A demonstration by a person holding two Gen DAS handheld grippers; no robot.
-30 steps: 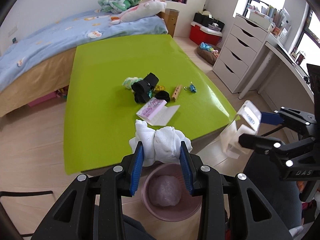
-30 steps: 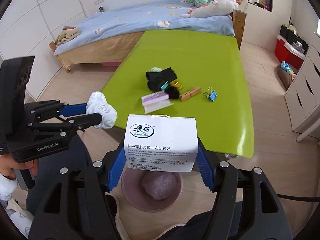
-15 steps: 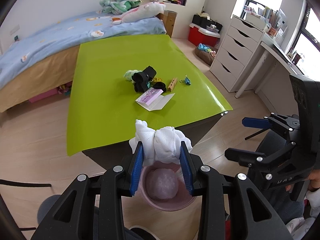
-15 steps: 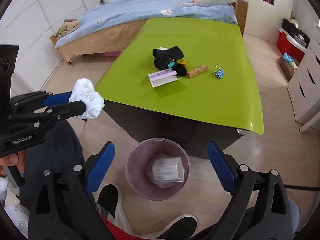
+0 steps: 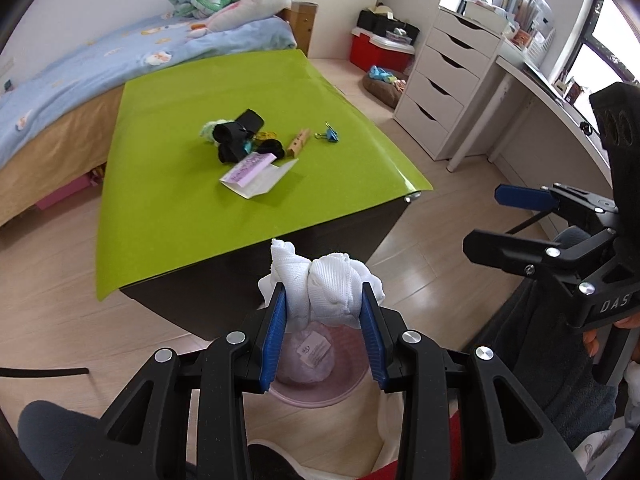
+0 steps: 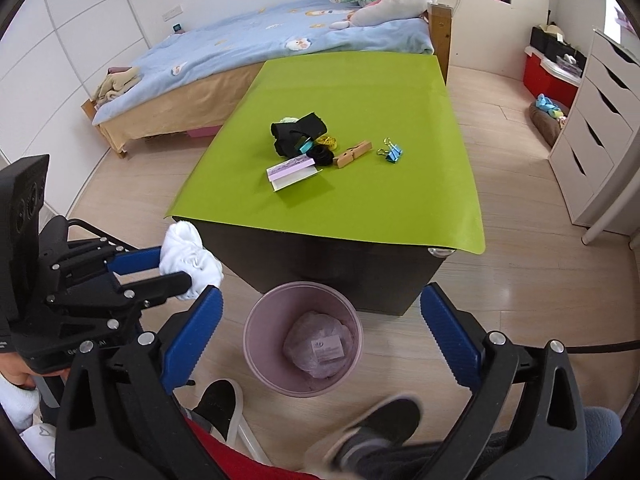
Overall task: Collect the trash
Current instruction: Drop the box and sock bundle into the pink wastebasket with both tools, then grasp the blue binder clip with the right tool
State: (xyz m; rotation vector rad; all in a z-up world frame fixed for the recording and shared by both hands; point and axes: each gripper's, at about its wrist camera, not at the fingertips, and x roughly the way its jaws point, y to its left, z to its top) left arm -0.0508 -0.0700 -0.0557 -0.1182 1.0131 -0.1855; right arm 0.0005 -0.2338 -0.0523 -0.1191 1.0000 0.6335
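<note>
1. The white balled cloth [image 5: 326, 285] is clamped between the blue pads of the left gripper [image 5: 324, 322]. It hangs above the pink trash bin [image 6: 262, 312], which stands on the wood floor just in front of the table's near edge.
2. Inside the bin, a small white box [image 6: 327, 350] lies label-up on a crumpled clear bag.
3. The right gripper [image 6: 320, 330] is held over the bin with its jaws spread wide and nothing between them.
4. The green table top [image 6: 360, 92] carries a cluster near its centre: a black fabric bundle [image 6: 298, 132], a pink-and-white paper packet [image 6: 291, 172] on the side toward the near edge, a wooden clothespin [image 6: 352, 153] and a blue binder clip [image 6: 391, 153] toward the right edge.
5. A bed [image 6: 240, 52] with blue bedding stands past the table's far edge; white drawers [image 6: 600, 128] stand off its right edge.
</note>
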